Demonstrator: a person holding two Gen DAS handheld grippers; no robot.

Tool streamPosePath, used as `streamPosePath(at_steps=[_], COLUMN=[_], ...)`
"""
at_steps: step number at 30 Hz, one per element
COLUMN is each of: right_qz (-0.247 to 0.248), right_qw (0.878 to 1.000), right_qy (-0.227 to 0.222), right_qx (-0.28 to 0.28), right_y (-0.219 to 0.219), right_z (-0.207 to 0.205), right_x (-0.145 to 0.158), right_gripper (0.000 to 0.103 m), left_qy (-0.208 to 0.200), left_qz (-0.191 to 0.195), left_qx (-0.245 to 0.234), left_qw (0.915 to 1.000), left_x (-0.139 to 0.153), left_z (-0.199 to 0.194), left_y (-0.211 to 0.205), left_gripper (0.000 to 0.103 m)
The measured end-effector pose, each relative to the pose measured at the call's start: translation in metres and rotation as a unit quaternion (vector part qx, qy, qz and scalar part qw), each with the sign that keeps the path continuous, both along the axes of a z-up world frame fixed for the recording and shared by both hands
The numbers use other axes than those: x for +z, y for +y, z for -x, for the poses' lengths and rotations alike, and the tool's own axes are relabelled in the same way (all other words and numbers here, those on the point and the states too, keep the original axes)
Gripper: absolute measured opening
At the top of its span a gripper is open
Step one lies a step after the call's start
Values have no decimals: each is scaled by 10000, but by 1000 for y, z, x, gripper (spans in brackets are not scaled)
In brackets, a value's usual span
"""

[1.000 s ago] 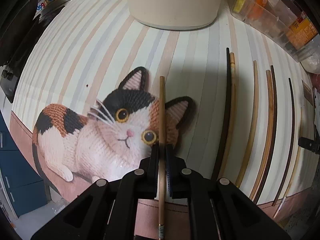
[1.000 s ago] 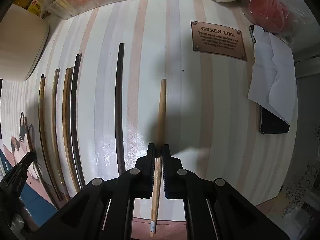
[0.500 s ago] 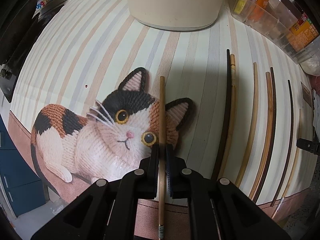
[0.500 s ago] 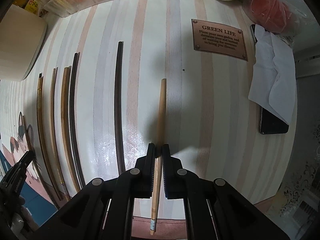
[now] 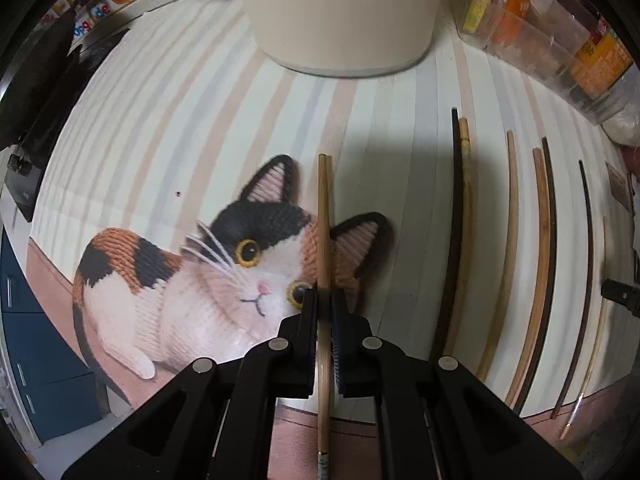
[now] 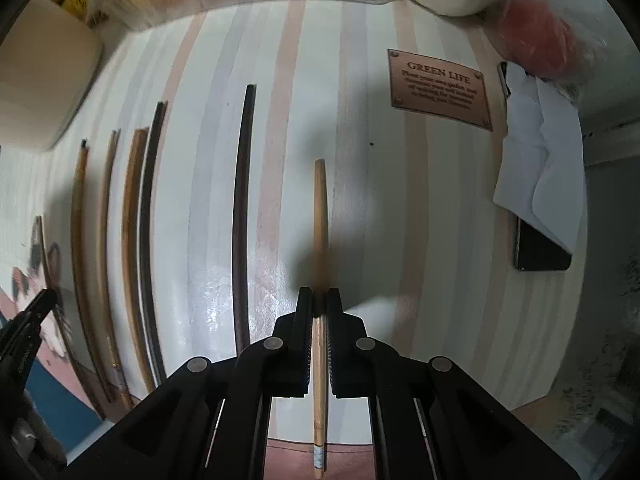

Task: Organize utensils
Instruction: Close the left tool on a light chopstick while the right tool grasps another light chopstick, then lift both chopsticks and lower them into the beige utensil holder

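Chopsticks of light wood, one clamped in each hand-held gripper, point lengthwise away, parallel to the row on the counter between them.

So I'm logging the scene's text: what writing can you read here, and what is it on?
"GREEN LIFE": heading on the brown plaque printed on the tablecloth.
Smaller lines under it: too blurred to read.
Colourful letters on the packet at the far left: partly hidden, unreadable.
Labels in the clear bin: too blurred.

A striped tablecloth with a cat print covers the table; blue cabinet beside.
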State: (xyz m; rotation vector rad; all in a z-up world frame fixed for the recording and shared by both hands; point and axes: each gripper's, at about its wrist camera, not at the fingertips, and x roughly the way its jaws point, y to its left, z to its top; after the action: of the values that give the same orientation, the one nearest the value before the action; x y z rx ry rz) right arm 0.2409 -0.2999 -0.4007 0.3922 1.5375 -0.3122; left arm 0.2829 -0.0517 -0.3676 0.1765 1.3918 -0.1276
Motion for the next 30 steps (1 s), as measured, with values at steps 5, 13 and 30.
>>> streamPosePath(at_steps=[5,13,30], right_qz=[-221,-222,-450], right_qw=[9974,9864,9195], right_qy=[-619,-1605,-3880], right_qx=[-281,-262,429], right_y=[-3,6,57], right_z=[16,17,-71], right_x=[32,89,287], right_gripper=[6,6,6], left_qy=[-405,-1104,-2863], left_qz=[266,620,1718], left_qx=[71,141,367], left_qw=[9988,9919,9419], left_x=[40,107,288], left_z=[4,14,-38], left_y=[8,22,51], left_gripper=[4,4,4])
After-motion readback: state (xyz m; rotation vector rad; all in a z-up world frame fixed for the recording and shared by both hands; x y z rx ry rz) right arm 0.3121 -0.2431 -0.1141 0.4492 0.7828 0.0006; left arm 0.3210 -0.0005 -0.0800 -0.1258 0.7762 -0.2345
